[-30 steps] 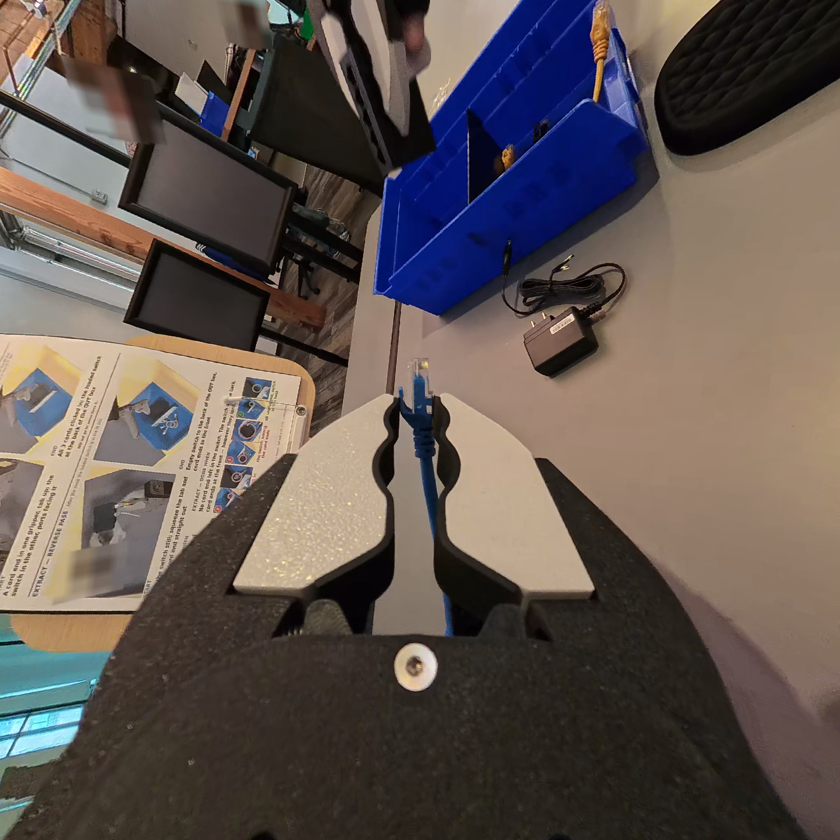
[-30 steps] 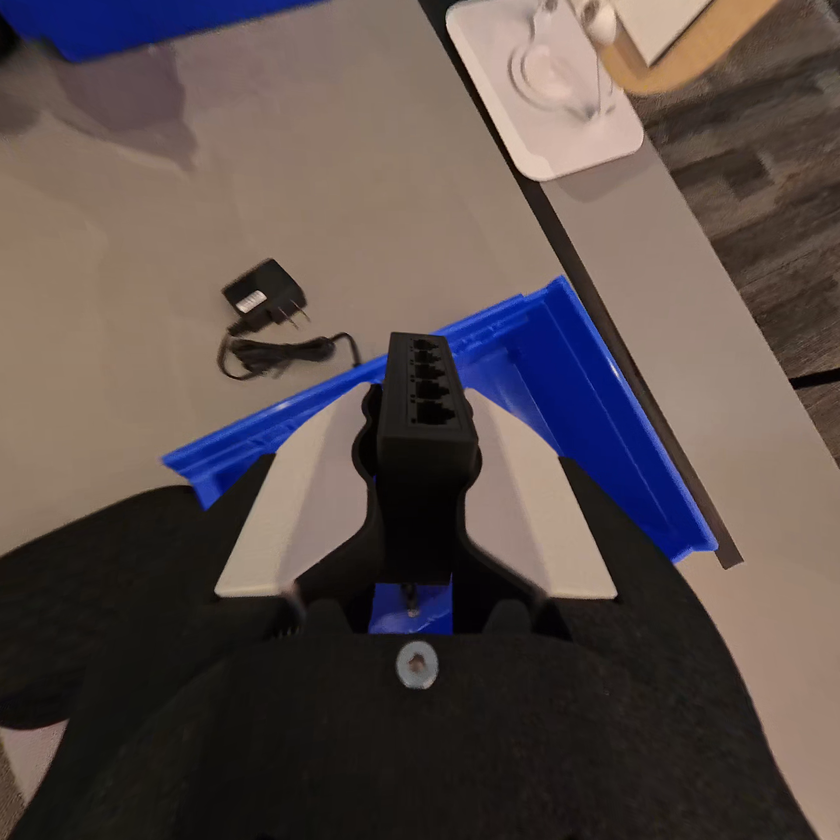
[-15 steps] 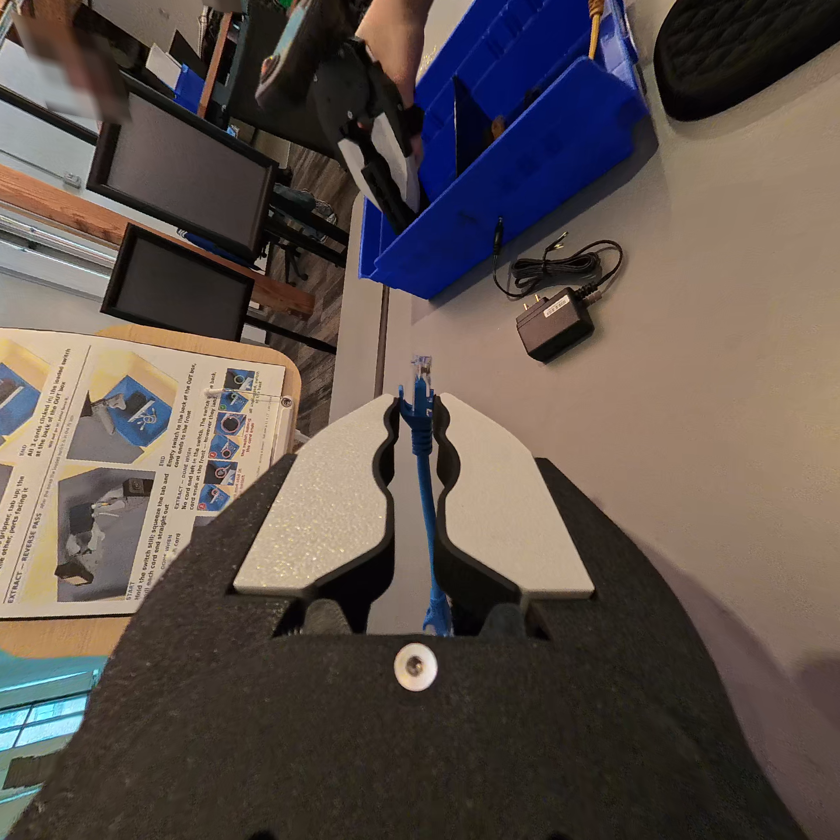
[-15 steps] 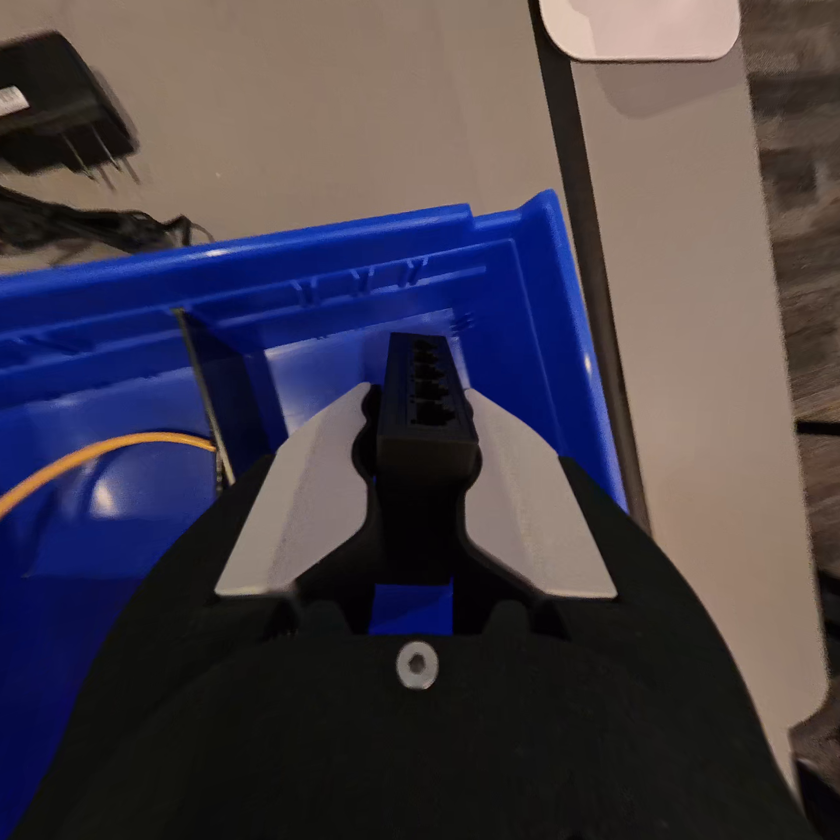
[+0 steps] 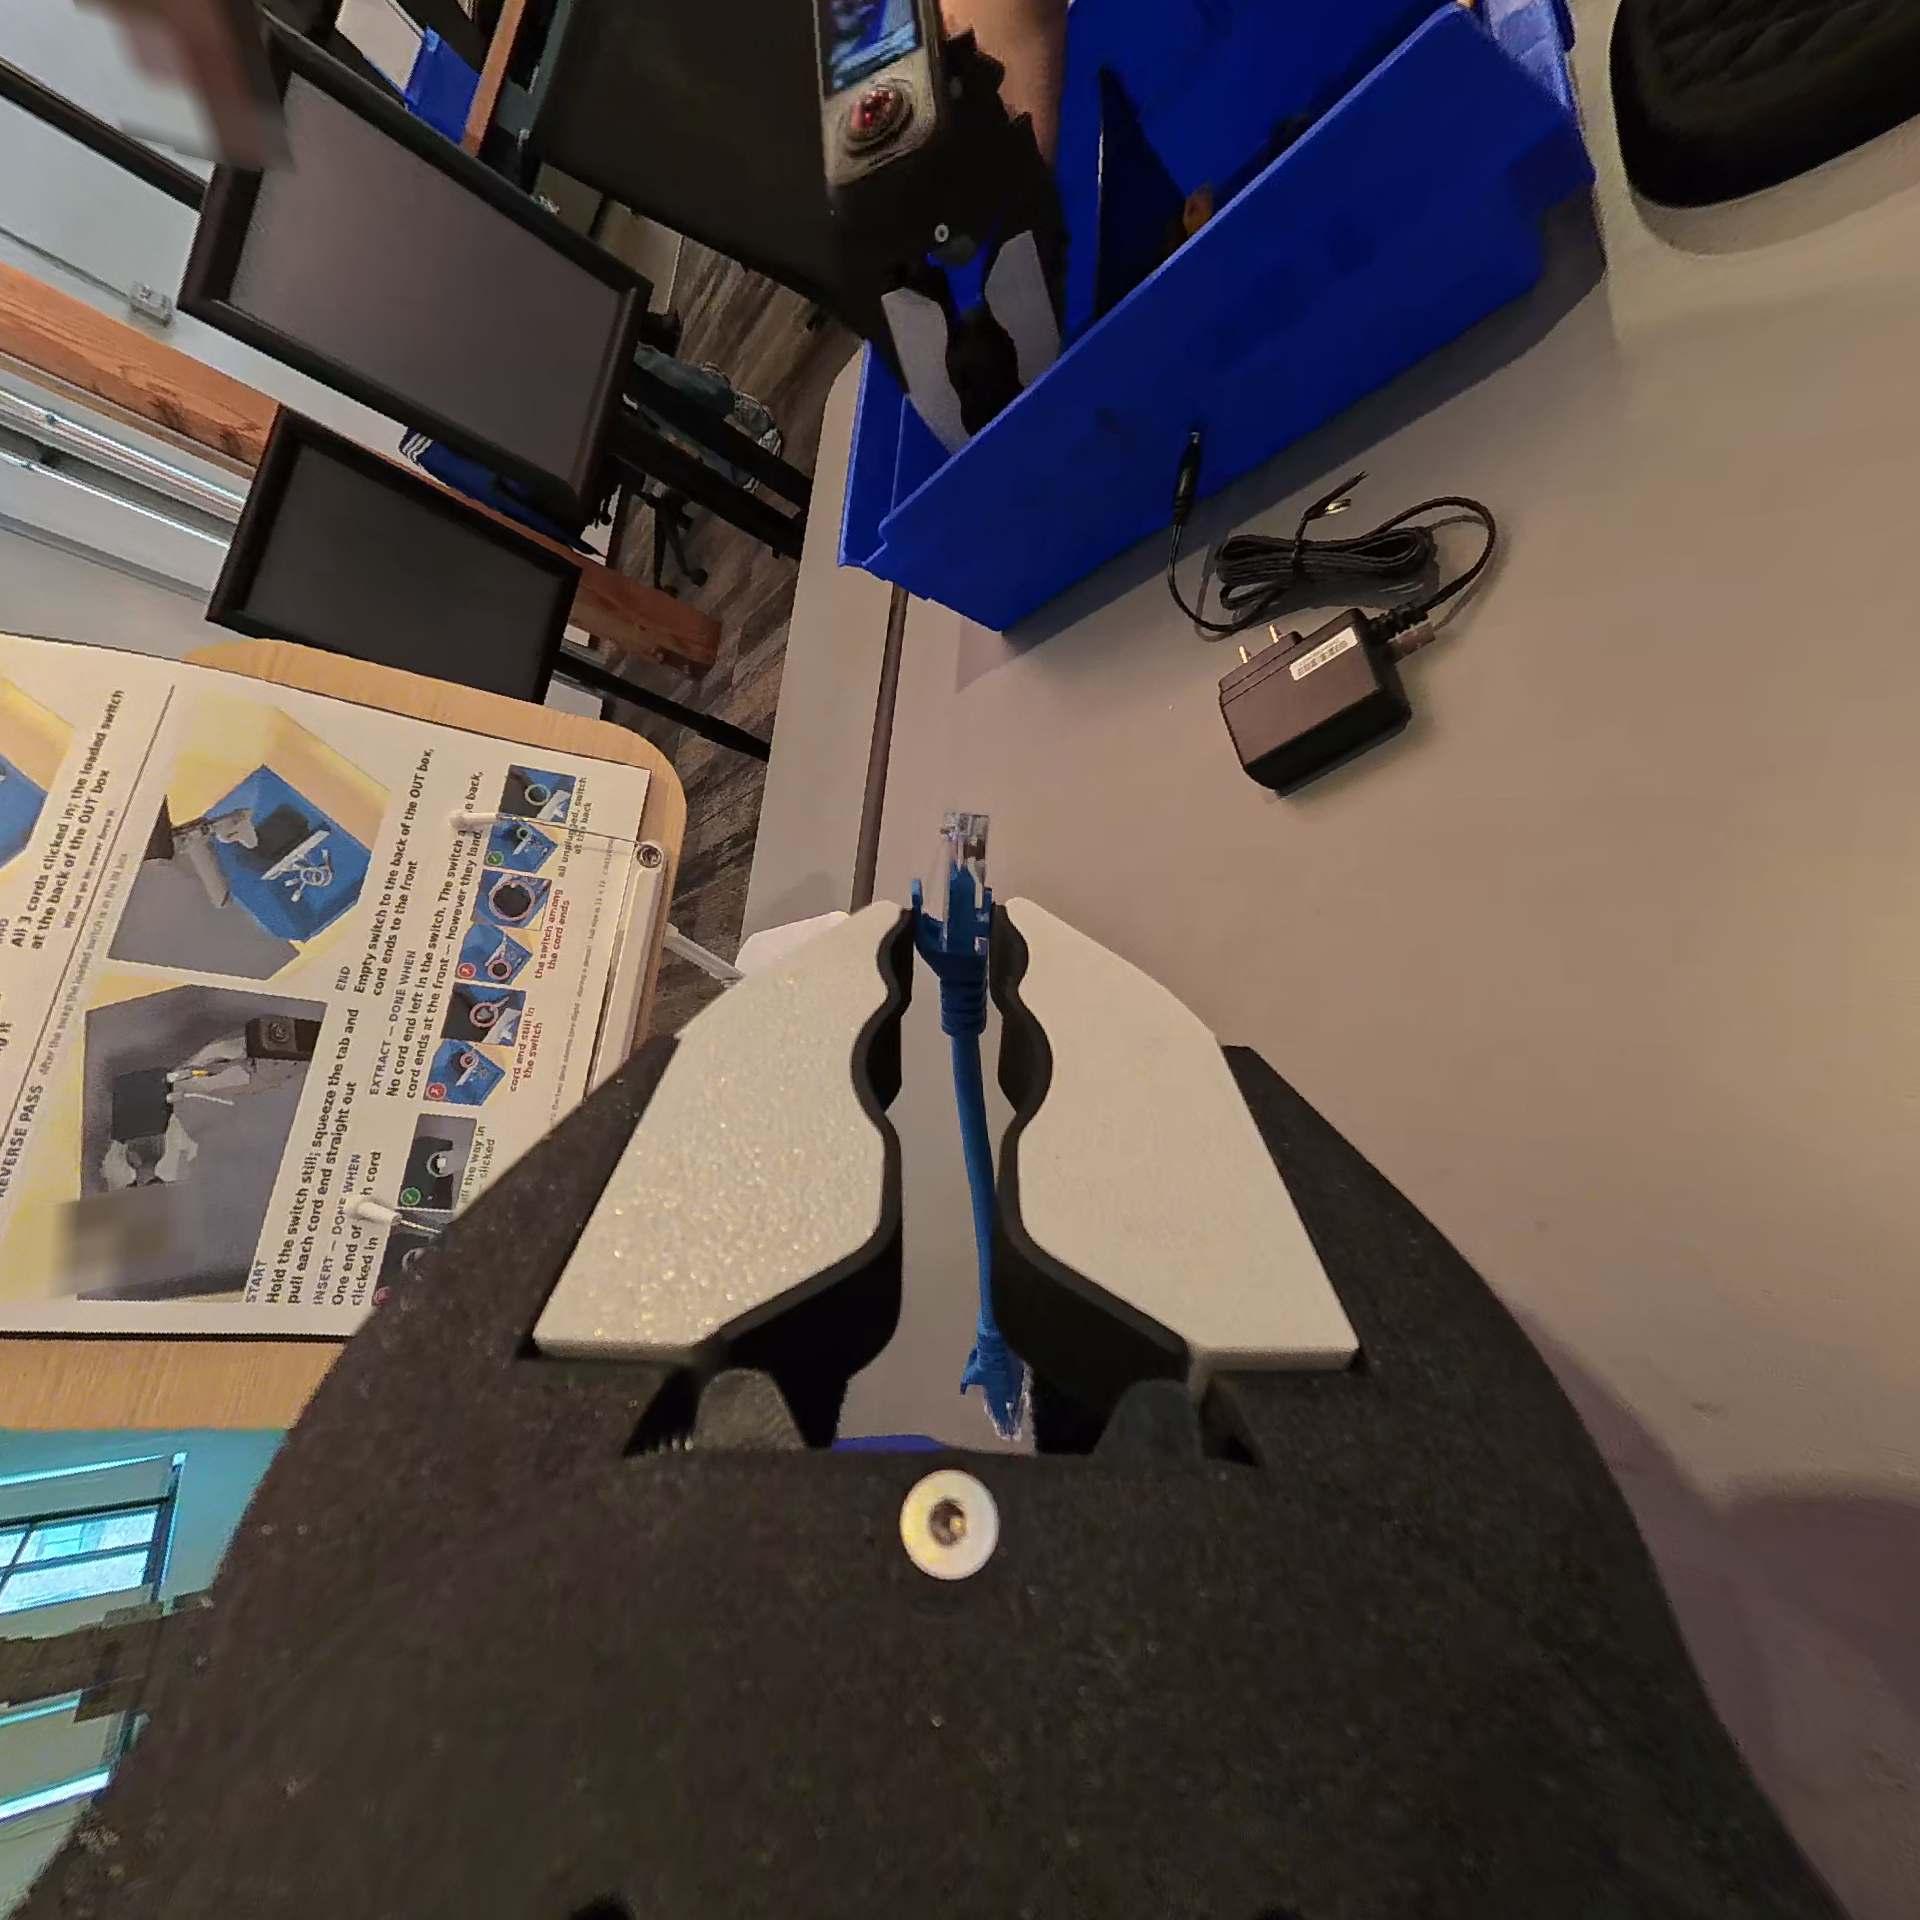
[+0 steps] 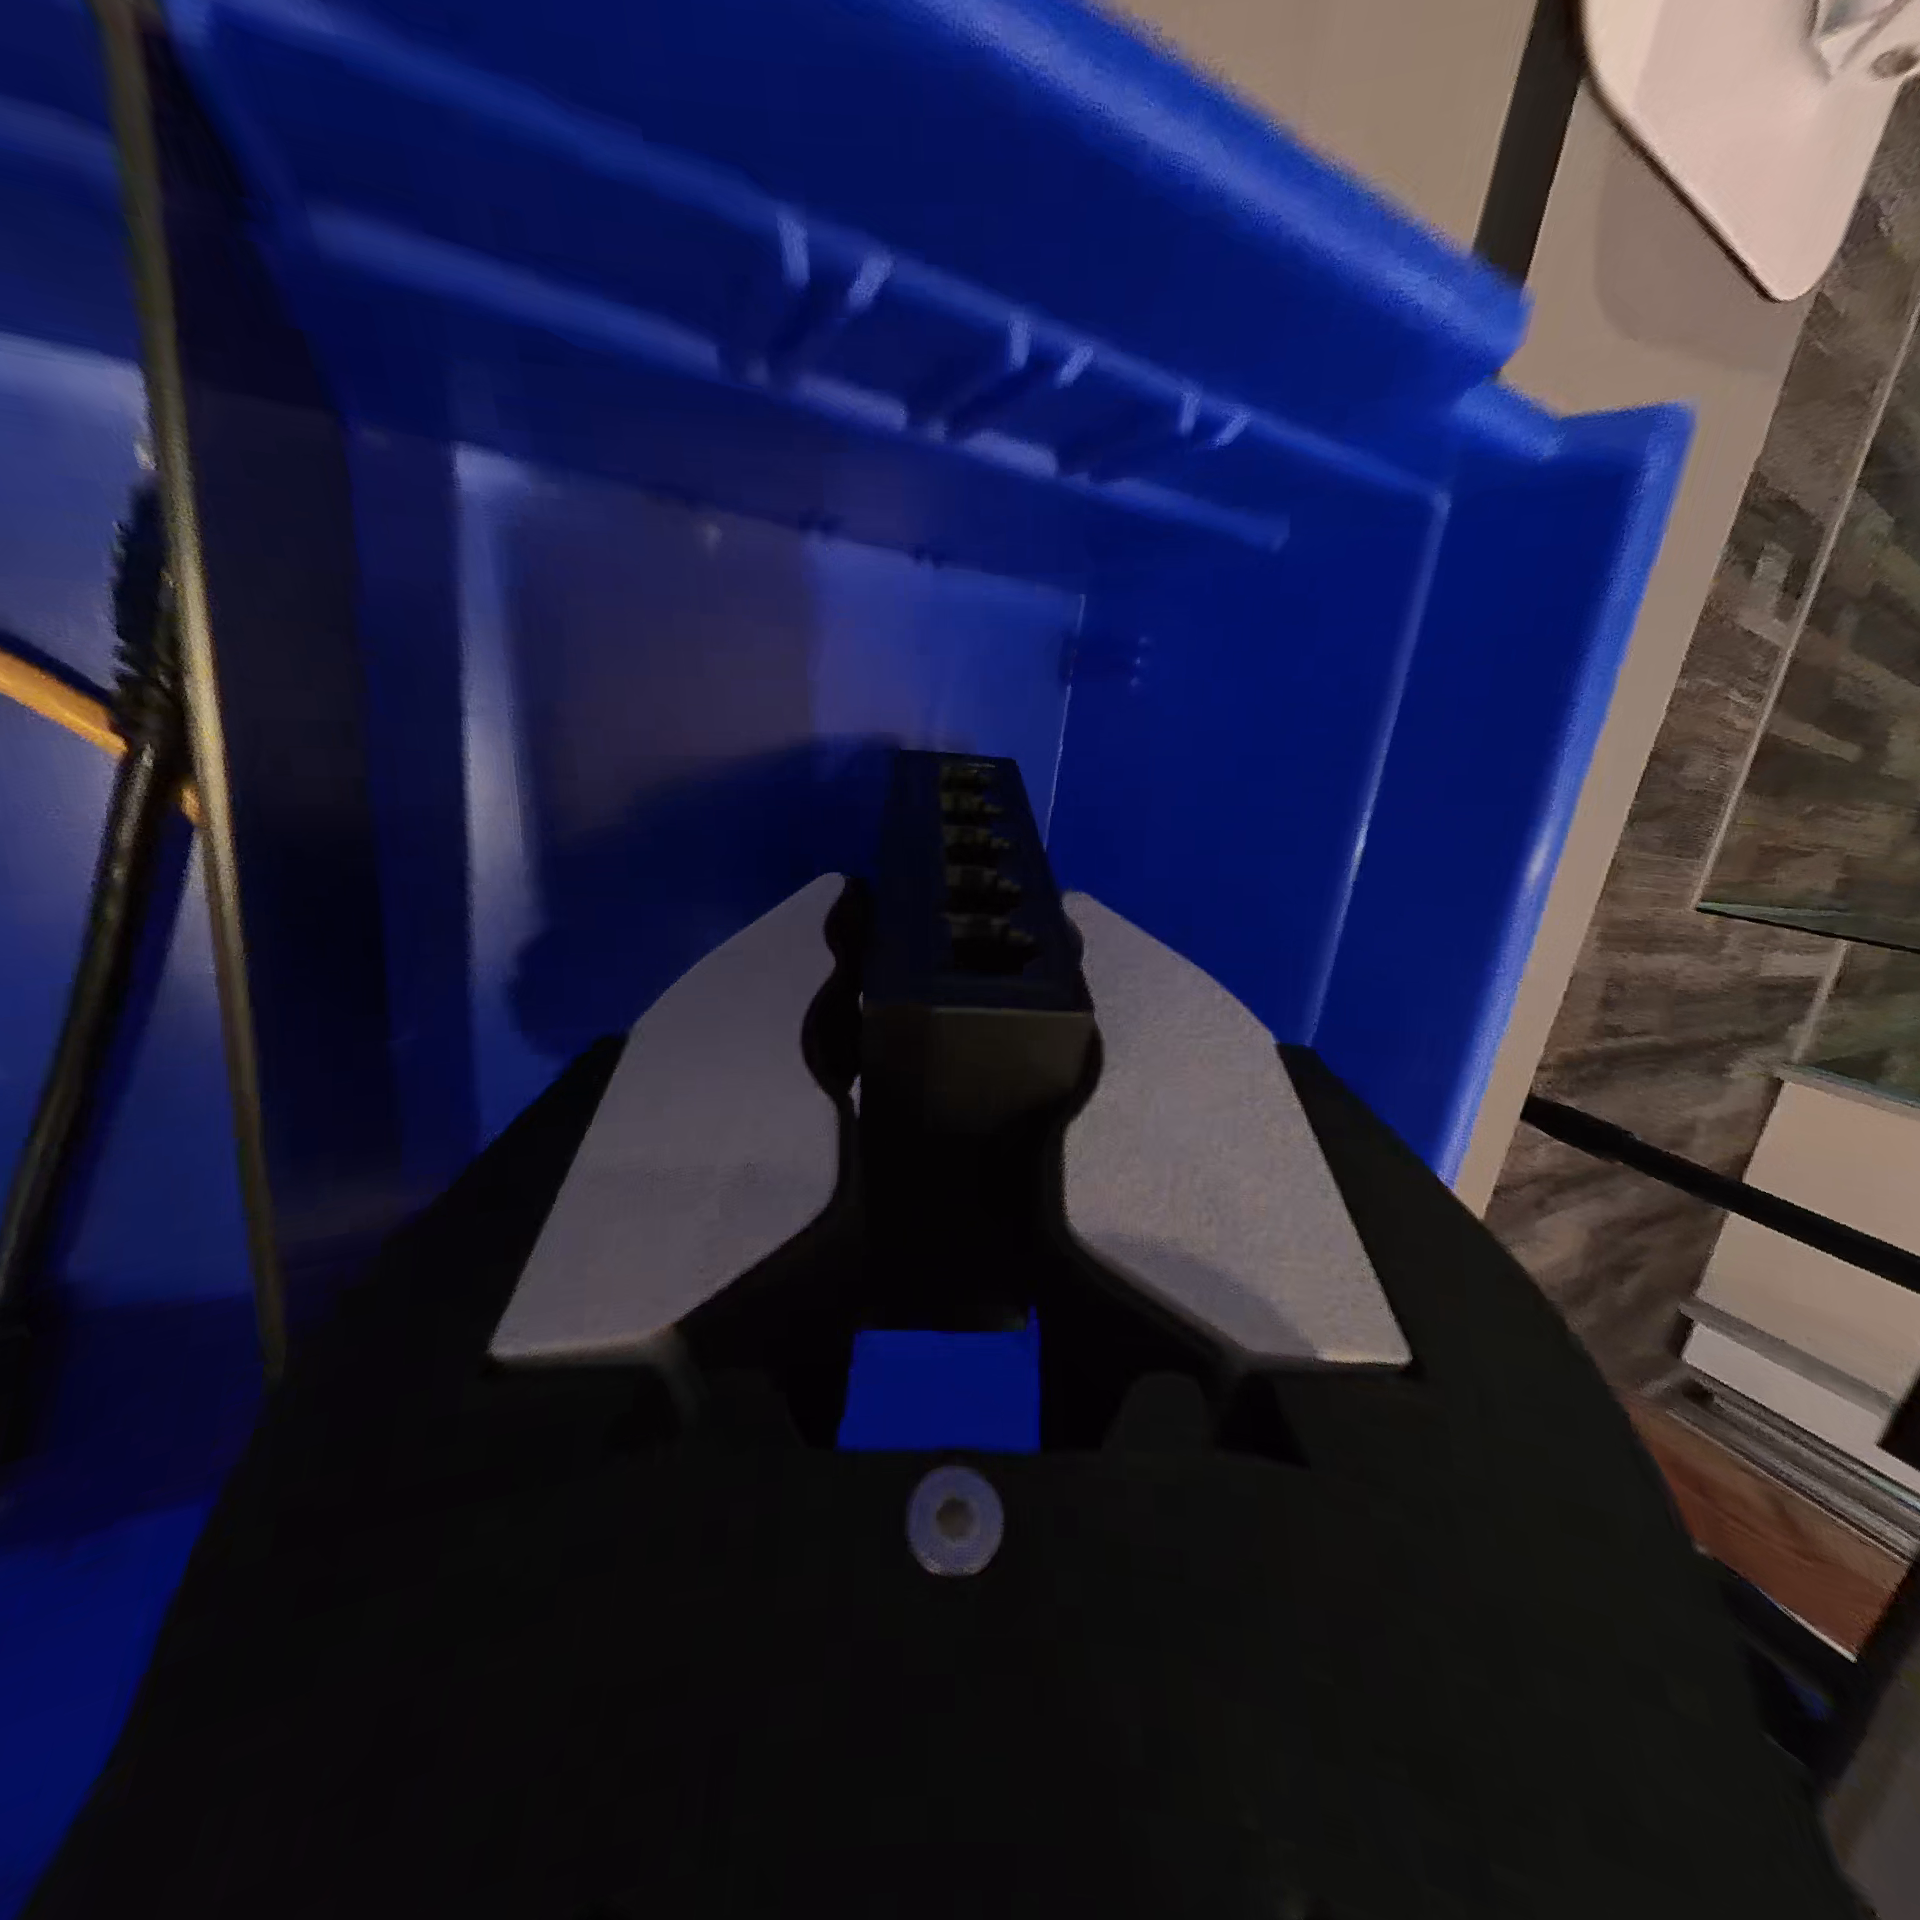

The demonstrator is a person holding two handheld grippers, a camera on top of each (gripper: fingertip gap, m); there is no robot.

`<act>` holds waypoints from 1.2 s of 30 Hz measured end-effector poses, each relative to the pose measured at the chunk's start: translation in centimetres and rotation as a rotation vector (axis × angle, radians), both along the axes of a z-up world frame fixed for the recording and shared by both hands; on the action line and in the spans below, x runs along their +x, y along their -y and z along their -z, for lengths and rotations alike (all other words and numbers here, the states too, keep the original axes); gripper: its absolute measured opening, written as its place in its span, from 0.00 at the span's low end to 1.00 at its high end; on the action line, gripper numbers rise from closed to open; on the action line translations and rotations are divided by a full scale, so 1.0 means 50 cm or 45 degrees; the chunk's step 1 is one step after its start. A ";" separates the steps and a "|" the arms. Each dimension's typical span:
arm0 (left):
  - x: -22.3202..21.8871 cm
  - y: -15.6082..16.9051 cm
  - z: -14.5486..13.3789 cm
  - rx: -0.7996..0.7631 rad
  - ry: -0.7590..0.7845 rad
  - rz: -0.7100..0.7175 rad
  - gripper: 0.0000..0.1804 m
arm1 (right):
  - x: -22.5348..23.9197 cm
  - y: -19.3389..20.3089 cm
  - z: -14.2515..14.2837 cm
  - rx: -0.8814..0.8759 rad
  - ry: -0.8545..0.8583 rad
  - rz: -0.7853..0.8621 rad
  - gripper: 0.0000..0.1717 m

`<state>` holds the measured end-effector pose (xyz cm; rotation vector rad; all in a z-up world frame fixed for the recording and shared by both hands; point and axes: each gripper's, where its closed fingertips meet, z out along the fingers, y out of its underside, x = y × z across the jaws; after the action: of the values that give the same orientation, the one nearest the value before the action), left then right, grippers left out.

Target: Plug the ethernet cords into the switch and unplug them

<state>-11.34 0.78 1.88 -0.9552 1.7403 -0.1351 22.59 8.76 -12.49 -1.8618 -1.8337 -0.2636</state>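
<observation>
My left gripper (image 5: 954,914) is shut on a blue ethernet cord (image 5: 966,1091); its clear plug (image 5: 964,847) sticks out past the fingertips above the grey table (image 5: 1455,1039). My right gripper (image 6: 961,935) is shut on a black switch (image 6: 971,914) with a row of ports facing up, held low inside the blue bin (image 6: 1143,468). In the left wrist view the right gripper (image 5: 966,343) shows far off, reaching down into the blue bin (image 5: 1247,343).
A black power adapter (image 5: 1314,696) with its coiled cable lies on the table by the bin. An instruction sheet (image 5: 312,987) lies on a wooden board at left. A black divider (image 6: 177,623) and an orange cord (image 6: 62,696) are in the bin. A black pad (image 5: 1766,94) sits far right. My left tips are roughly 20 cm from the black power adapter (image 5: 1314,696).
My right gripper has moved the switch from above the bin's rim down into the bin. My left gripper holds the blue cord almost still.
</observation>
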 end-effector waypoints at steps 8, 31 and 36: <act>0.005 -0.015 0.017 -0.021 -0.025 -0.033 0.07 | 0.016 0.024 0.018 -0.128 -0.001 0.075 0.22; 0.009 -0.010 0.010 -0.035 -0.013 -0.031 0.07 | 0.104 0.090 -0.134 -0.135 0.110 0.489 0.24; 0.018 0.005 -0.005 -0.078 0.052 0.011 0.07 | -0.129 0.129 -0.272 -0.012 -0.323 0.370 0.23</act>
<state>-10.43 0.52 2.11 -0.9835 1.7110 -0.2131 16.15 2.29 1.09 -2.0623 -1.3995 -0.1119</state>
